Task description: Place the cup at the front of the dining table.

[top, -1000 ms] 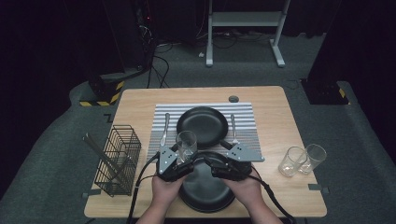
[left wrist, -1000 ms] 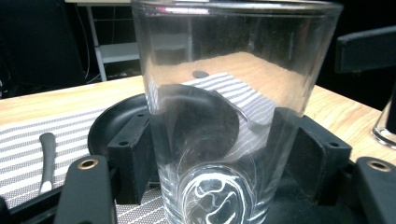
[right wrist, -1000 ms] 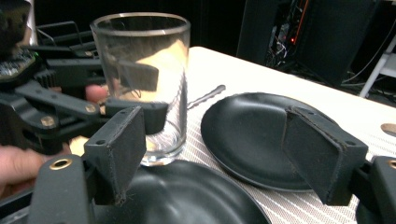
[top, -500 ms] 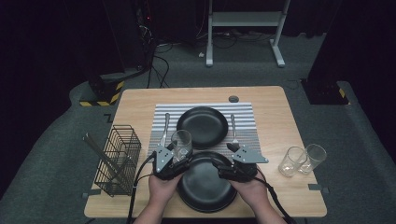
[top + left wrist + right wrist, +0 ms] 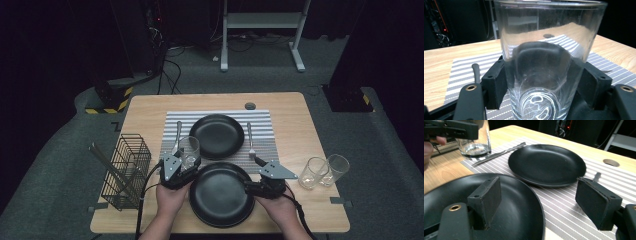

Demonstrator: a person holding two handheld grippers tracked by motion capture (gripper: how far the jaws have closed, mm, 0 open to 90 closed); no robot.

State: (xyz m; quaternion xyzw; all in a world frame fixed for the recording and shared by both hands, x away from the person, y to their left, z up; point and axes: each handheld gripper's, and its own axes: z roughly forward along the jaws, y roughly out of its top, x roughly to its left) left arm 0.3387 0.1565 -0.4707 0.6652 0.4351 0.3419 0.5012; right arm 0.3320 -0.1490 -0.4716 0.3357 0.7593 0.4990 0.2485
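Compared with the earlier frames, the right gripper (image 5: 256, 161) has swung outward and down to the right edge of the near black plate (image 5: 220, 194), while the left gripper (image 5: 184, 165) has kept its place. Positions are given relative to that near plate, which lies on the wooden table (image 5: 305, 125) at its front edge. Far to the plate's left stands a wire basket (image 5: 126, 171). Just beyond the plate's upper-left rim, the left gripper's jaws close on an upright drinking glass (image 5: 189, 151), each pad pressed against the glass wall (image 5: 549, 62) over the striped placemat (image 5: 176, 124). Behind the plate, a second black plate (image 5: 217, 136) sits on the placemat, flanked by a knife (image 5: 177, 135) on its left and a fork (image 5: 250, 139) on its right. At the near plate's right rim, the right gripper stands wide with nothing between its pads (image 5: 486, 200). Well to the right stand two empty glasses (image 5: 325, 171), touching.
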